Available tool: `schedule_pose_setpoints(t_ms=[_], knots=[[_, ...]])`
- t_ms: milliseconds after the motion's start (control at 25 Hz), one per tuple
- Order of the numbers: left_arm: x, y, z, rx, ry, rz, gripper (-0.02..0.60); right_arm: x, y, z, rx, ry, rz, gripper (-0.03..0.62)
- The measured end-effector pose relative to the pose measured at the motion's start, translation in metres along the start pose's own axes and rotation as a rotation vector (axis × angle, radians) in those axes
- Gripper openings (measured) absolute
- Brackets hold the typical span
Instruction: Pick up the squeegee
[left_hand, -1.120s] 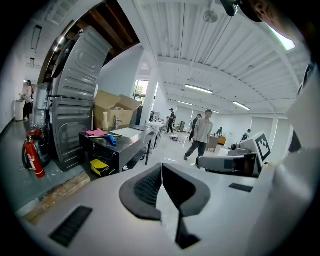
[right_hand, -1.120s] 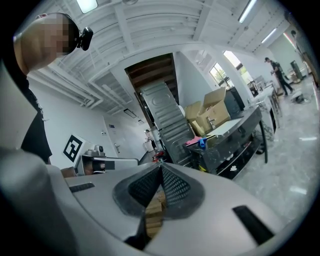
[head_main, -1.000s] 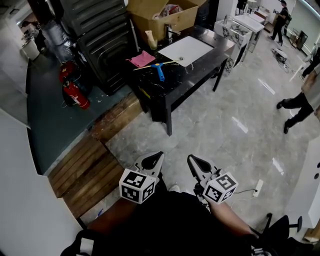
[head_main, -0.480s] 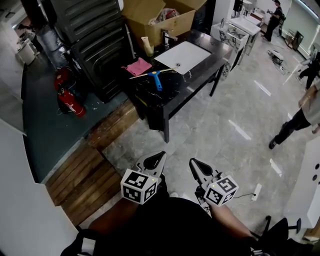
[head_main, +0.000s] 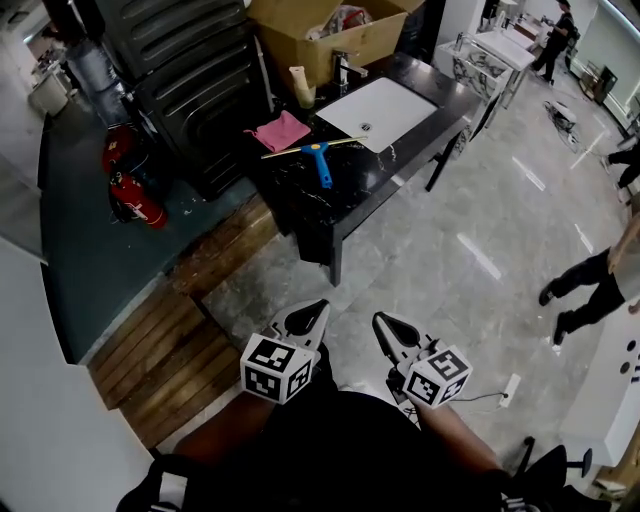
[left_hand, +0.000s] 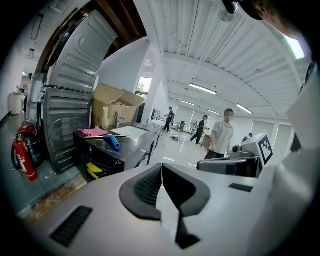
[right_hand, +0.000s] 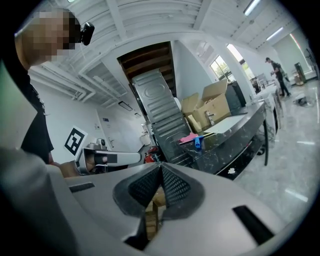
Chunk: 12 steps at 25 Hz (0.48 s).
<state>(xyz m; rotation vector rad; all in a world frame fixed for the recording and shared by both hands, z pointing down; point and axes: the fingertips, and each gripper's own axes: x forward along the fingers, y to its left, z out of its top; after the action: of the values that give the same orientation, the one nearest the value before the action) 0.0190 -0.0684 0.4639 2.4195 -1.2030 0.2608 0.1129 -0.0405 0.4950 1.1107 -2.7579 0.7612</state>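
While I am holding the left claw and the right claw clenched on nothing, side by side at six o'clock, the squeegee is lying well apart at twelve o'clock on the black table, with a pink cloth sitting at its ten o'clock.

I'm in an open workshop hall with a polished grey floor. At 12 o'clock stands a black worktop with an inset sink, a cardboard box behind it. Fire extinguishers are at 10, more sink units at 1.
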Motion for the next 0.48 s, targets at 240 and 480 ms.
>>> schedule_pose_setpoints(t_ms=[240, 480], knots=[[0.039, 0.031, 0.032, 0.006, 0.002, -0.023, 0.017, 0.039, -0.024, 0.031, -0.019, 0.007, -0.013, 0.009], [0.078, 0.061, 0.068, 0.027, -0.002, -0.073, 0.017, 0.076, -0.049, 0.063, -0.018, -0.007, -0.054, 0.009]])
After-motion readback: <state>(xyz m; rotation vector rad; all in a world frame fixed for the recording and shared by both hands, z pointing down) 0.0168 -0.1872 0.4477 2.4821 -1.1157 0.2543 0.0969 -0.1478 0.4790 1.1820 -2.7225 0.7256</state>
